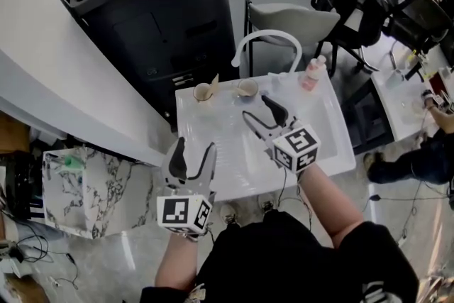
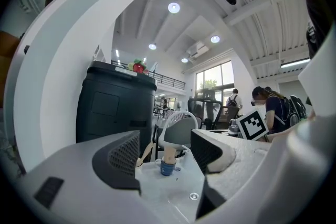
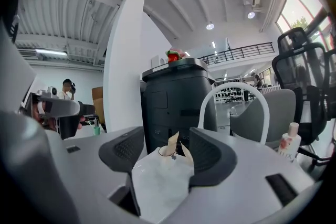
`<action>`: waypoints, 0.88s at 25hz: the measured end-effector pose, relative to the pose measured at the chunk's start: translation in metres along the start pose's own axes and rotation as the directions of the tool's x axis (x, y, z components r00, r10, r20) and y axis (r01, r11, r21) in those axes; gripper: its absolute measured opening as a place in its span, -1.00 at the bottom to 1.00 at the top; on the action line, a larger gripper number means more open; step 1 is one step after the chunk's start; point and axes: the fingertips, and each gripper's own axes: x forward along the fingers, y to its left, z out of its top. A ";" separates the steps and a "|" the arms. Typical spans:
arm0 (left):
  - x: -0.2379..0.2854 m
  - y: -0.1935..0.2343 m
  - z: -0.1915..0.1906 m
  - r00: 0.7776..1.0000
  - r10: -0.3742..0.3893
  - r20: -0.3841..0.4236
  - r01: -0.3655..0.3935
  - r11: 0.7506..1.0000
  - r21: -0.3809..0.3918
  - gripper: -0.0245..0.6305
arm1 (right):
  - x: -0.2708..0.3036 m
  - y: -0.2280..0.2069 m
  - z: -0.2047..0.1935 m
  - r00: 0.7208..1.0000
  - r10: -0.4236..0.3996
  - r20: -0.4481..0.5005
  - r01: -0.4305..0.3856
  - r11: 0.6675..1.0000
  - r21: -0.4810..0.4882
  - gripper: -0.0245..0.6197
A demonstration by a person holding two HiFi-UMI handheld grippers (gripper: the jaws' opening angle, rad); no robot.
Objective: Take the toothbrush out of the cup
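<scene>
Left gripper: jaws held apart, nothing between them, positioned over near edge of white table. Right gripper: jaws likewise spread and empty, pointed toward cup. Wooden toothbrush seen leaning in that cup at far table edge. Second cup and pink bottle located alongside.

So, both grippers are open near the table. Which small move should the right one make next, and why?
Probably ease the right gripper forward with its jaws apart, until the toothbrush handle stands between them. The right gripper view shows the toothbrush leaning out of the cup, centred ahead of the open jaws but not yet reached, and nothing is gripped.
</scene>
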 end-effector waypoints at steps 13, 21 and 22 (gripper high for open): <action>0.001 -0.004 -0.003 0.998 0.067 0.004 -0.067 0.998 0.016 -0.05 | 0.059 -0.037 -0.044 0.995 0.047 -0.085 -0.046 0.999 0.014 -0.10; 0.001 -0.001 -0.007 0.994 0.110 0.008 -0.110 0.994 0.008 -0.05 | 0.098 -0.064 -0.093 0.982 0.059 -0.180 -0.060 0.998 -0.001 -0.13; 0.002 -0.001 -0.008 0.993 0.115 0.007 -0.115 0.993 0.008 -0.05 | 0.102 -0.067 -0.099 0.980 0.060 -0.192 -0.062 0.998 -0.004 -0.13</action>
